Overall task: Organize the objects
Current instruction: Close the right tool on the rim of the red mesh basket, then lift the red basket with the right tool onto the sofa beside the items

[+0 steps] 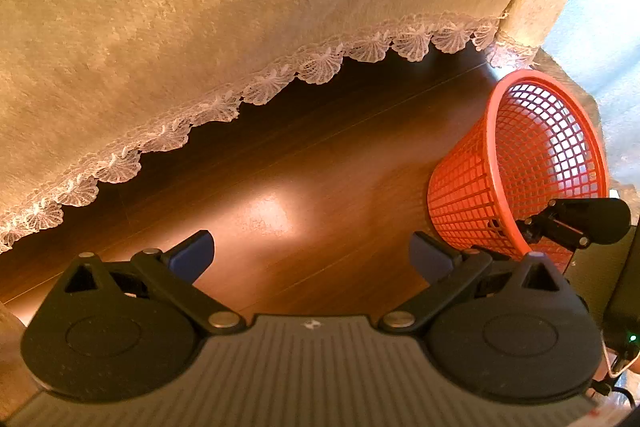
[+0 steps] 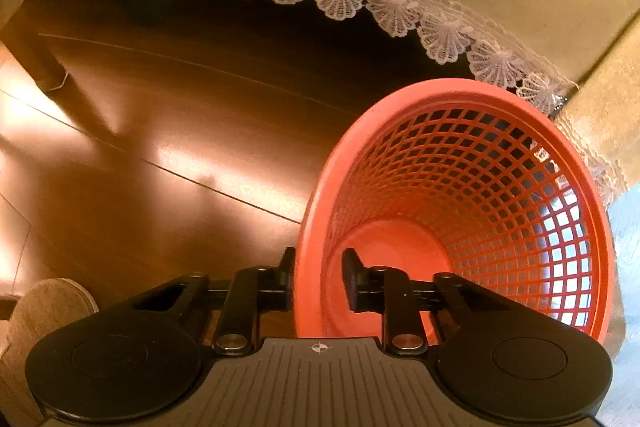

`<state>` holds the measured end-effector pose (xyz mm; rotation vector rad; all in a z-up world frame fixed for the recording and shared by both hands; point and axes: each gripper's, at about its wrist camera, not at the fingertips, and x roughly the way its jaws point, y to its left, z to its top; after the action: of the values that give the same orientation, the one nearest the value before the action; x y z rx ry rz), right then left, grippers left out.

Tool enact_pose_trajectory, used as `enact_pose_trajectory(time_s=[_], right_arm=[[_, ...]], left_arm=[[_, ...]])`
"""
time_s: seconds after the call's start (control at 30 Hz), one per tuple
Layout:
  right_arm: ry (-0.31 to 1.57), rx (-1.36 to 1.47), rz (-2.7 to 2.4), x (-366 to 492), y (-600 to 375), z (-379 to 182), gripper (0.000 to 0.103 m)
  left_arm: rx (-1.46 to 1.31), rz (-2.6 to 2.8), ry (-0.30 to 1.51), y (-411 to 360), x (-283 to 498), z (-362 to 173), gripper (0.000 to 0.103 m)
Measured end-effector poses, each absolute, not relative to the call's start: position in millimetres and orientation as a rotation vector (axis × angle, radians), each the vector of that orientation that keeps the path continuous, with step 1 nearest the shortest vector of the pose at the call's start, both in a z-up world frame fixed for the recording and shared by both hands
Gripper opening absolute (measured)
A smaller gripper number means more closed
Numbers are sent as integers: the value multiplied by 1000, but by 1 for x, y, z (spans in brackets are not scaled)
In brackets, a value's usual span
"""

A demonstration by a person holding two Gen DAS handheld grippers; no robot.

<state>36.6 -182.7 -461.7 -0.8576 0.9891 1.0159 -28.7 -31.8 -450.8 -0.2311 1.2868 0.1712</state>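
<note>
floor: dark brown wood planks [image 1: 304,179], glossy, bright patches of warm light on the near boards | furniture: piece draped in tan plush cover [image 1: 200,7], far side, white scalloped lace trim [image 1: 320,67] hanging just above the floor | left: wooden furniture leg [image 2: 36,59] standing on the floor | right: pale blue surface [image 1: 600,27] past the cover's corner

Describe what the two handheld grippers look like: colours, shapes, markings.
Both share a grey ribbed body flanked by round black discs, black linkage arms and silver pivot bolts. The left gripper has blue finger pads; the right gripper has black ones and a small crosshair mark.
</note>
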Motion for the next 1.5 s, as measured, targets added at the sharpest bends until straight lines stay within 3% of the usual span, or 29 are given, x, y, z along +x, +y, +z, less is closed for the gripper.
enact_pose_trajectory(time_s=[0.3, 0.4, 0.6, 0.87, 1.23, 1.5], right_arm=[[959, -923, 1034, 30, -178, -462, 9], [955, -958, 1025, 26, -182, -465, 0], [947, -1042, 1016, 22, -185, -447, 0], [929, -1070, 968, 33, -175, -328, 0], [768, -986, 874, 73, -133, -93, 0], [637, -941, 807, 110, -69, -33, 0]], left_arm=[[-240, 165, 1285, -25, -33, -441, 101], [-250, 169, 1280, -23, -36, -439, 102], [-269, 177, 1282, -19, -40, -426, 101], [-288, 200, 1251, -16, -29, -336, 101], [-273, 317, 1054, 14, 15, -123, 101], [-251, 358, 908, 81, 70, -50, 101]])
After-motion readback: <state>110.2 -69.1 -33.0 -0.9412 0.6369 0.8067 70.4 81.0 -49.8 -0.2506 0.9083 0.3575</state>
